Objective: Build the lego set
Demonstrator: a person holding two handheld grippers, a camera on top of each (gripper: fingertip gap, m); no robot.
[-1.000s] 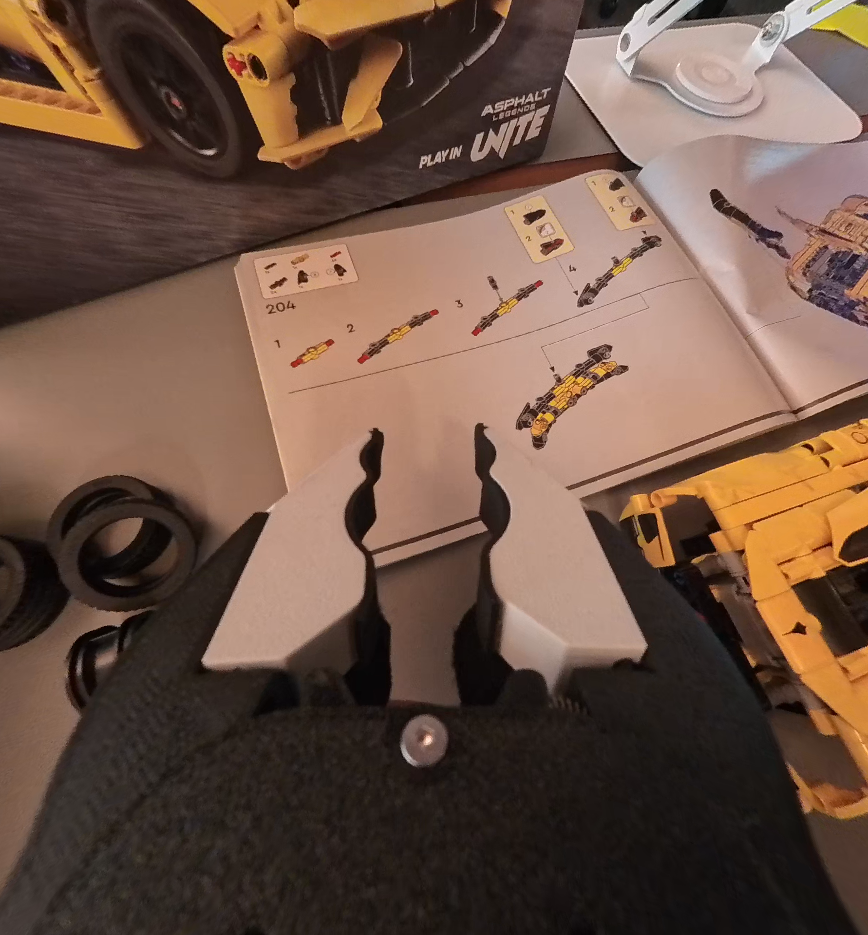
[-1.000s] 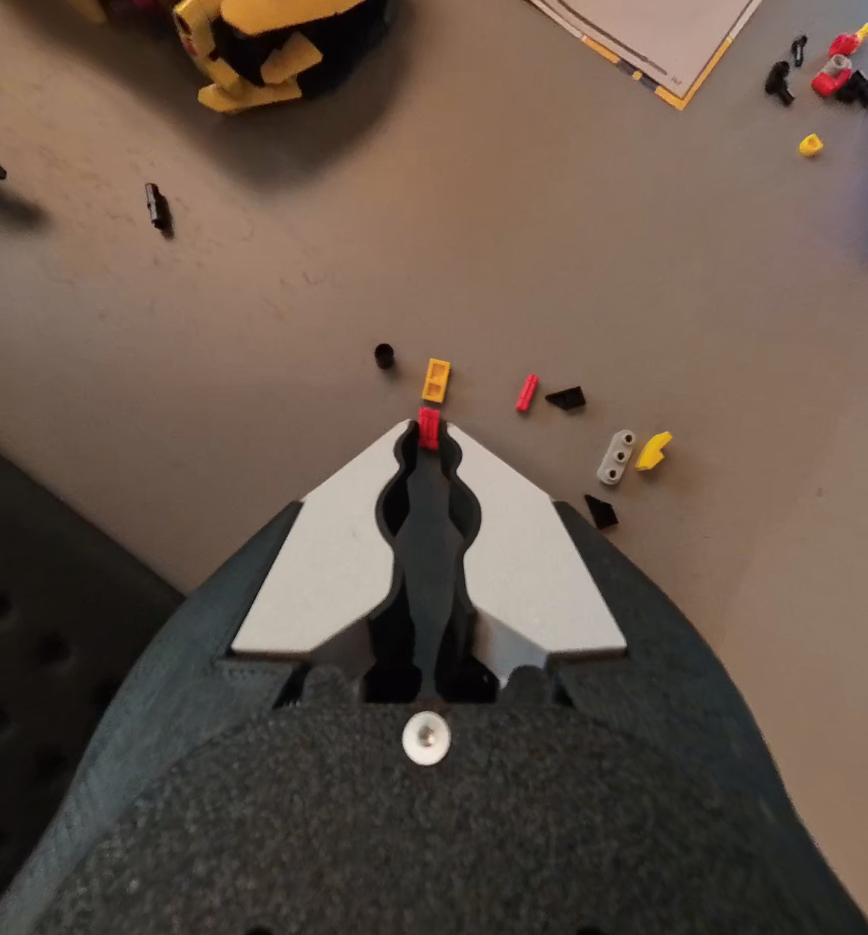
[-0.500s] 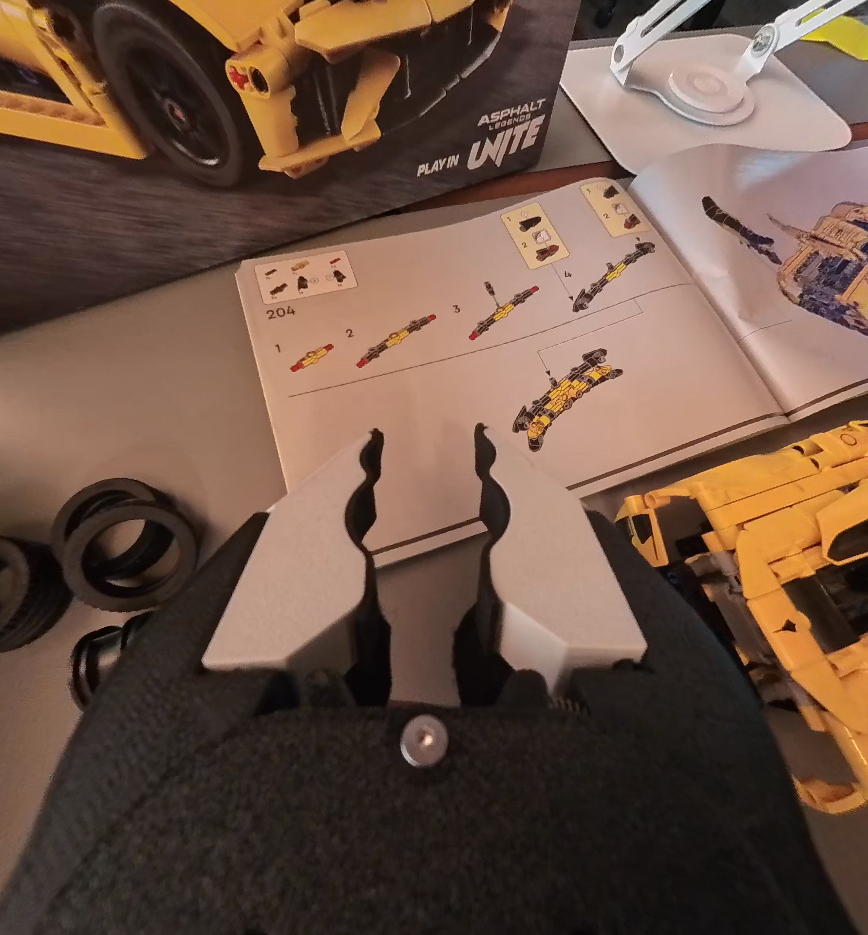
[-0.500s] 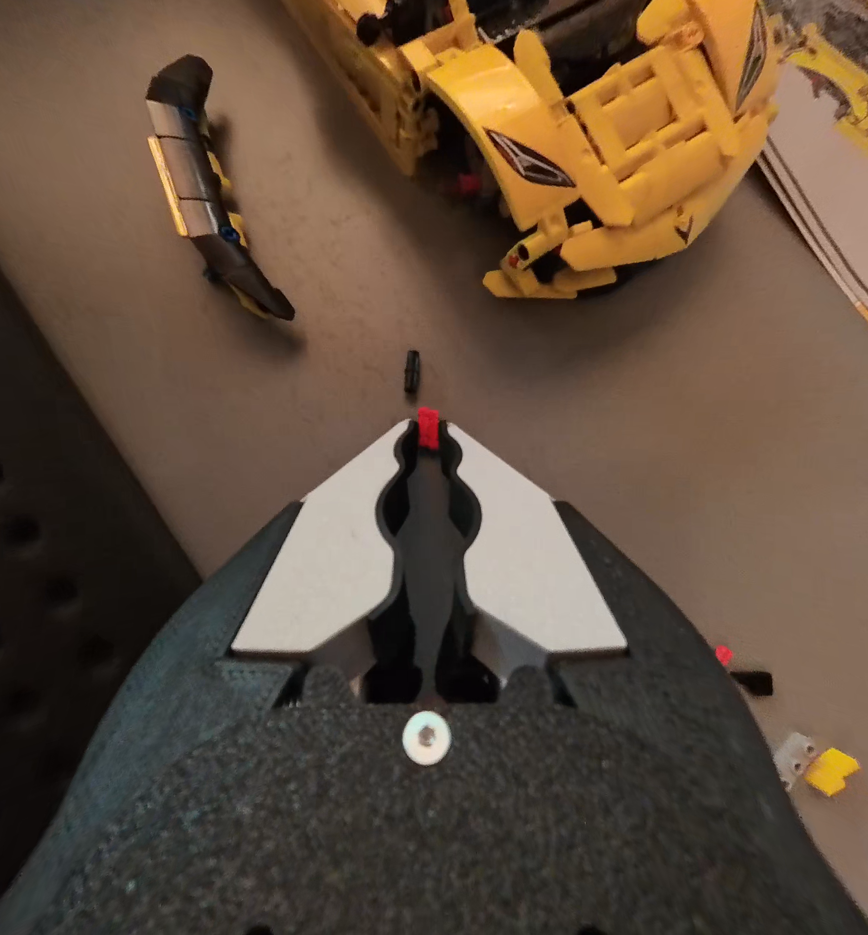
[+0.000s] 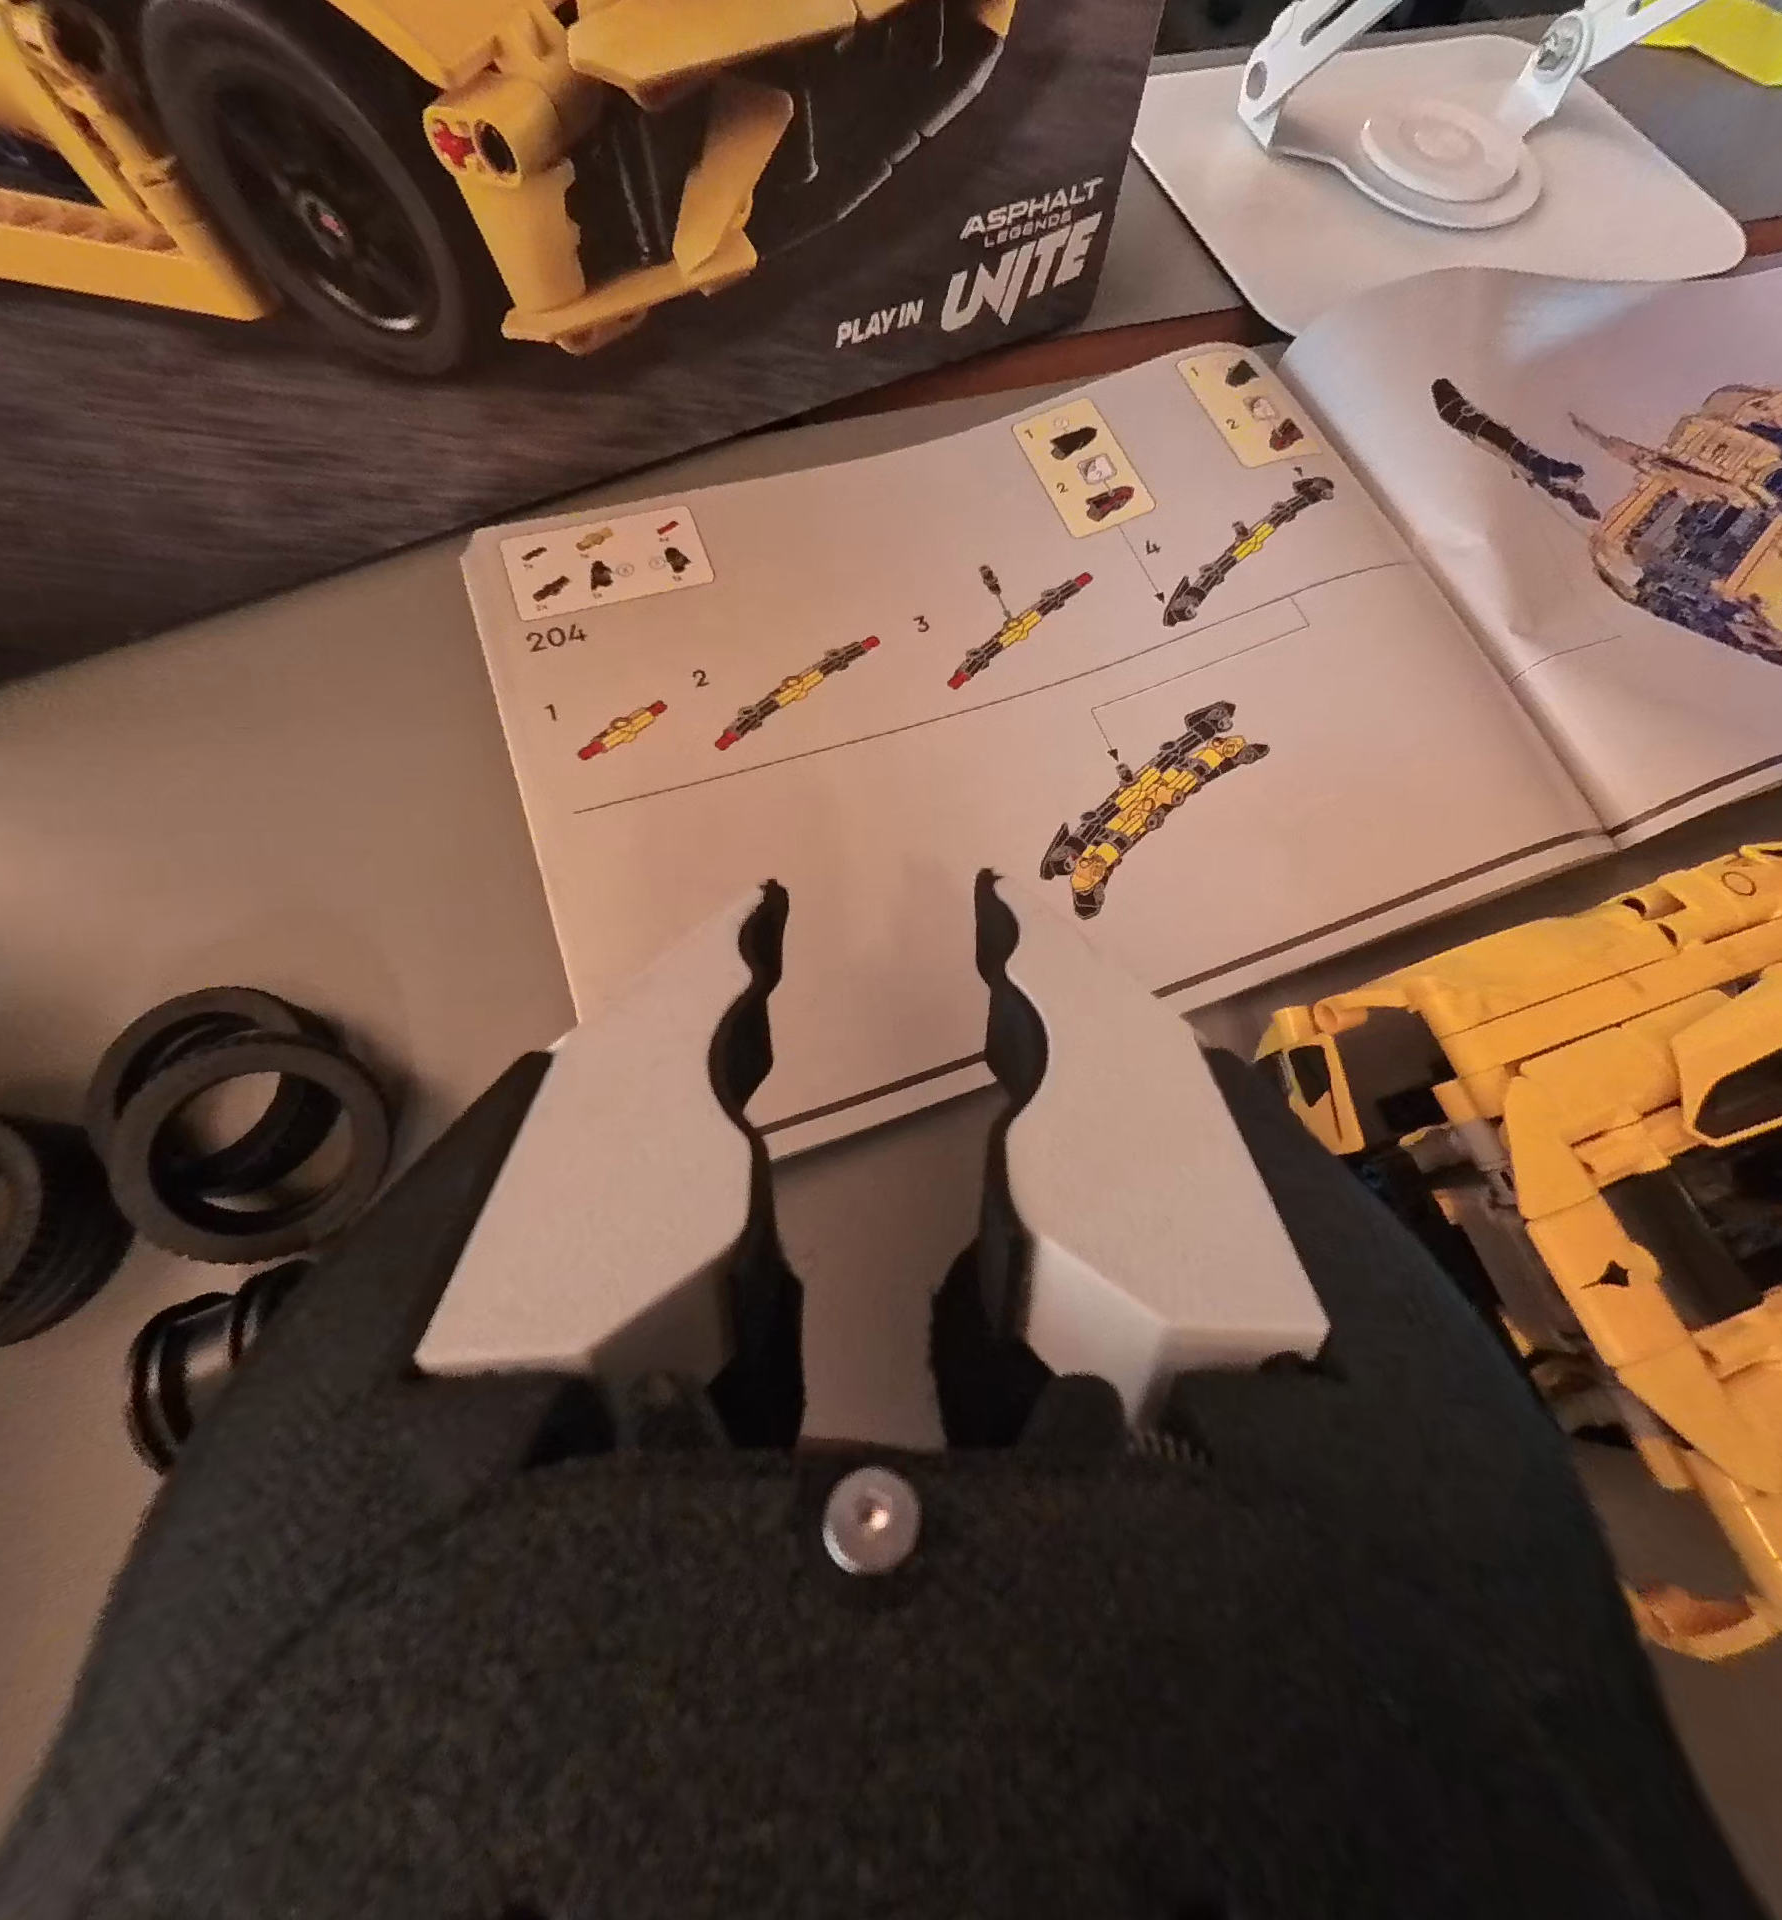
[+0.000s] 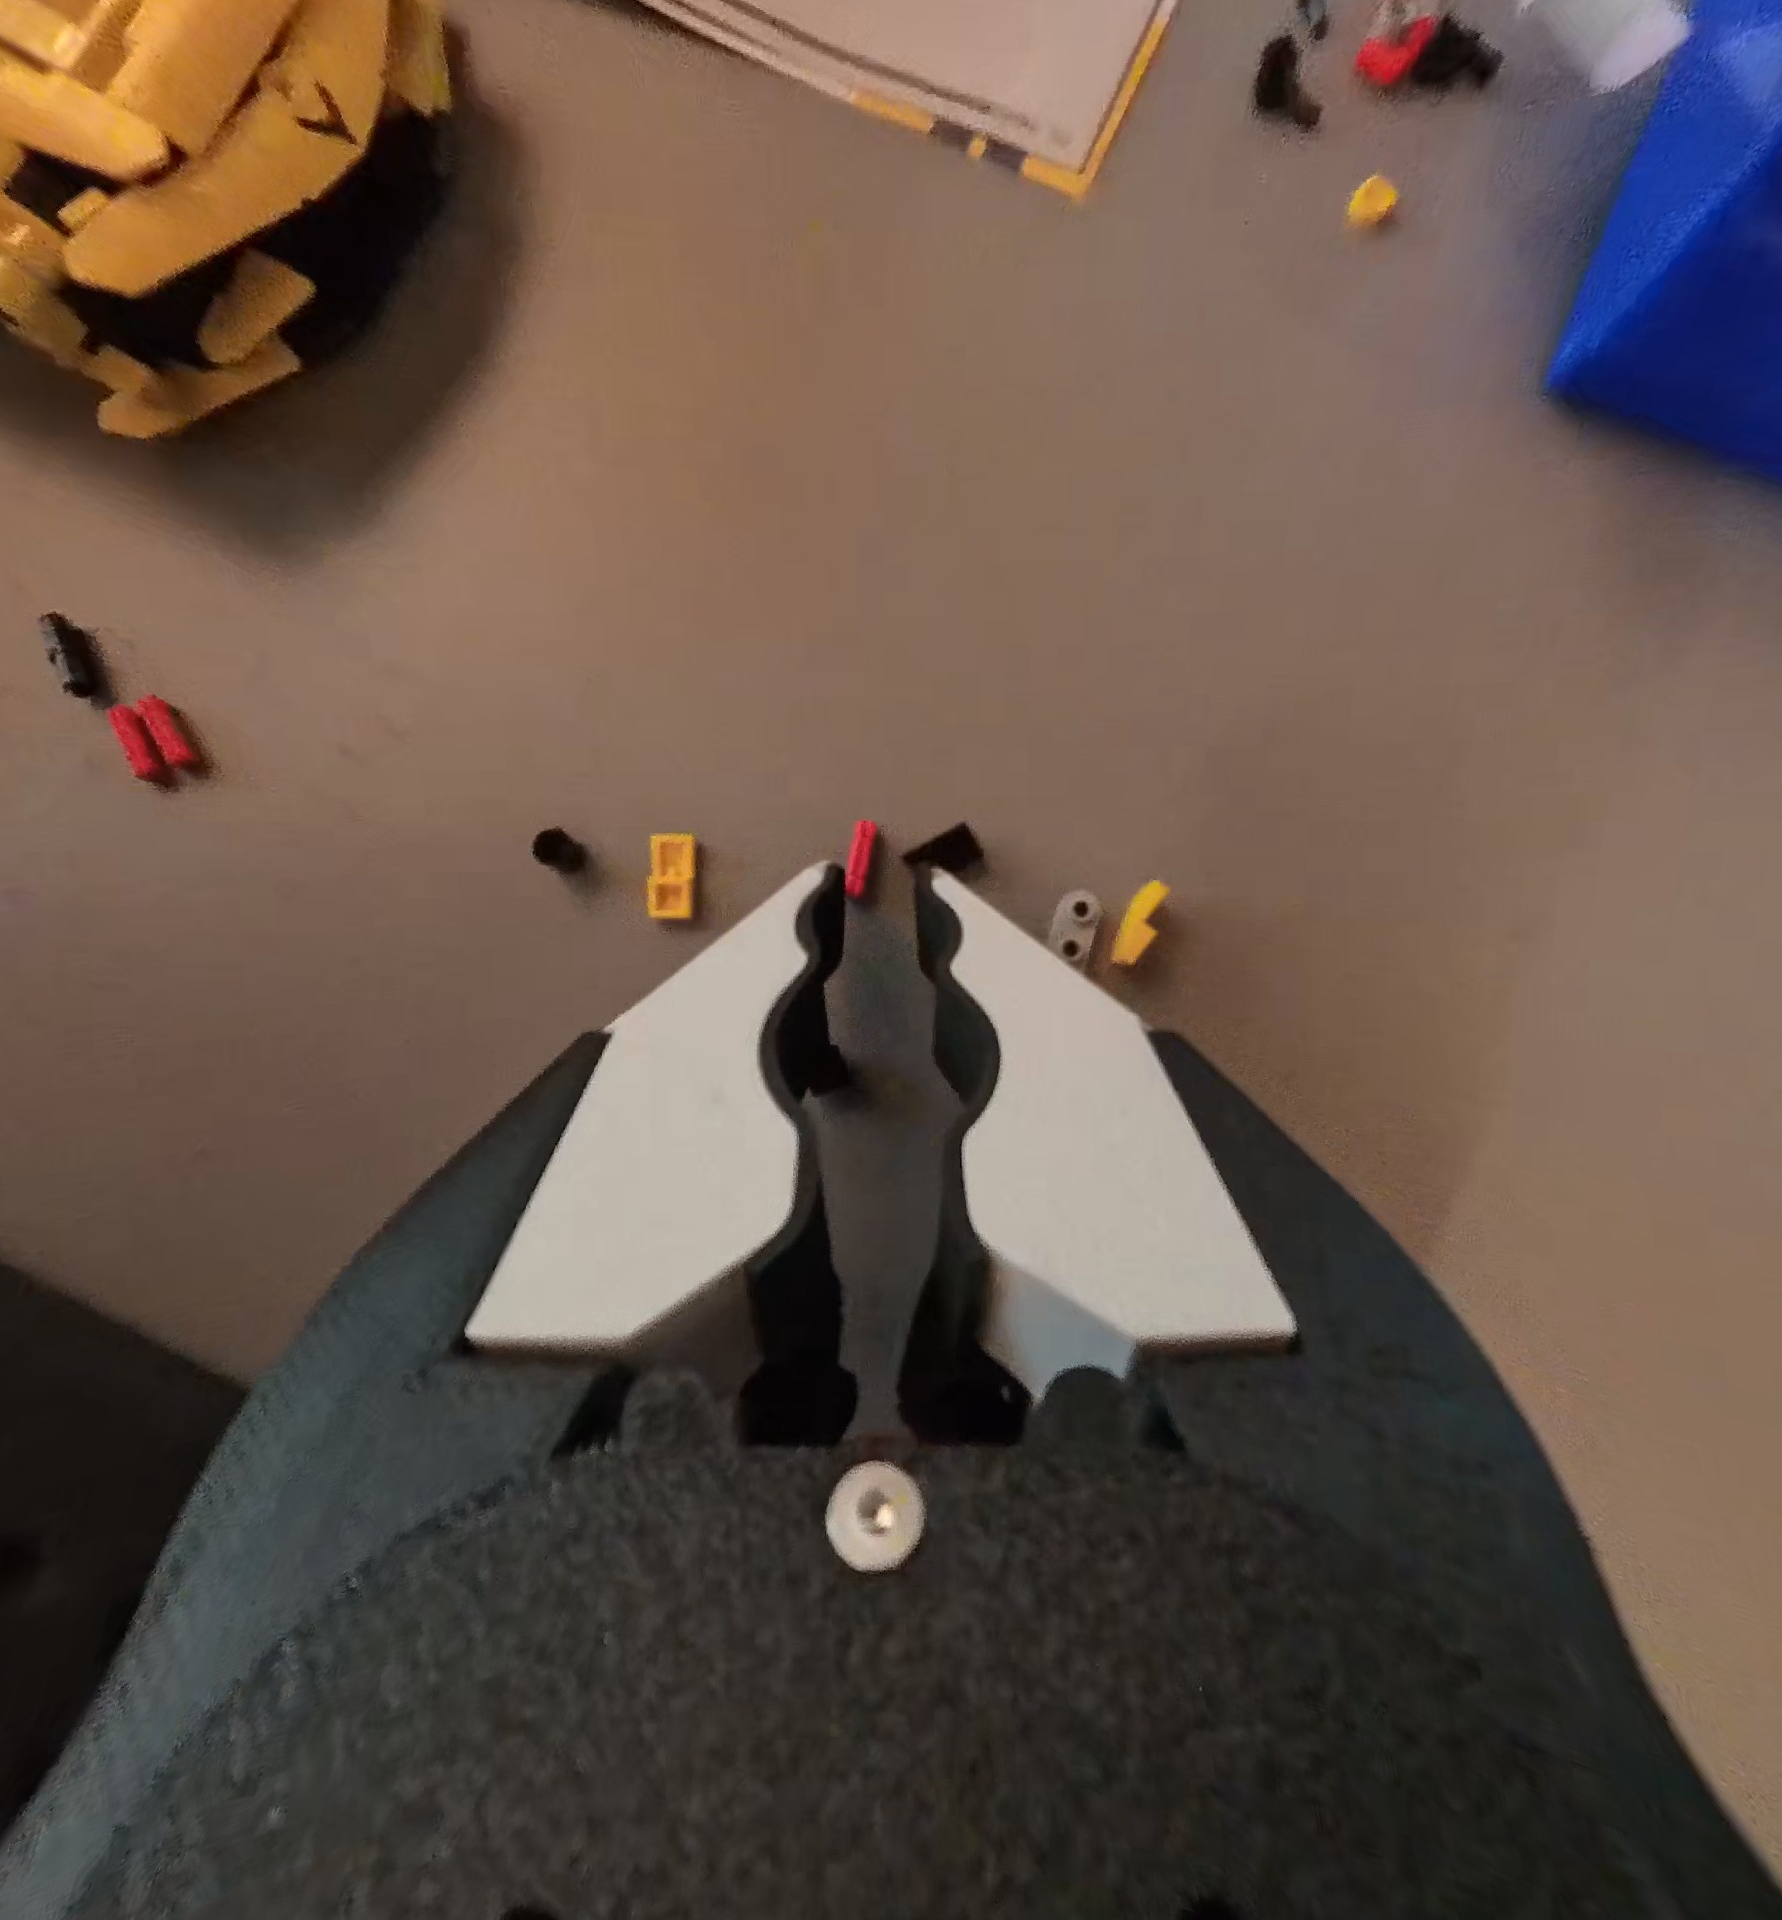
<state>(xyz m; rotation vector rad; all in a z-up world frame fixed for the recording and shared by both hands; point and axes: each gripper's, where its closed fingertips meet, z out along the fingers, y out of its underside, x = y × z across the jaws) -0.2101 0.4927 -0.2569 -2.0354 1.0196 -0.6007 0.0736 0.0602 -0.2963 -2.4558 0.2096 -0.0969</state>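
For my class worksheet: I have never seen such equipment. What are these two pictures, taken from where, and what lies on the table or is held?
A person holds a two-fingered gripper in each hand; a camera on each looks along its fingers. The left gripper, jaws open and empty, faces an open paper instruction booklet, black rubber tyres and a part-built yellow brick car. The right gripper has jaws narrowly apart around a small red pin on the grey table, apparently not gripping it.
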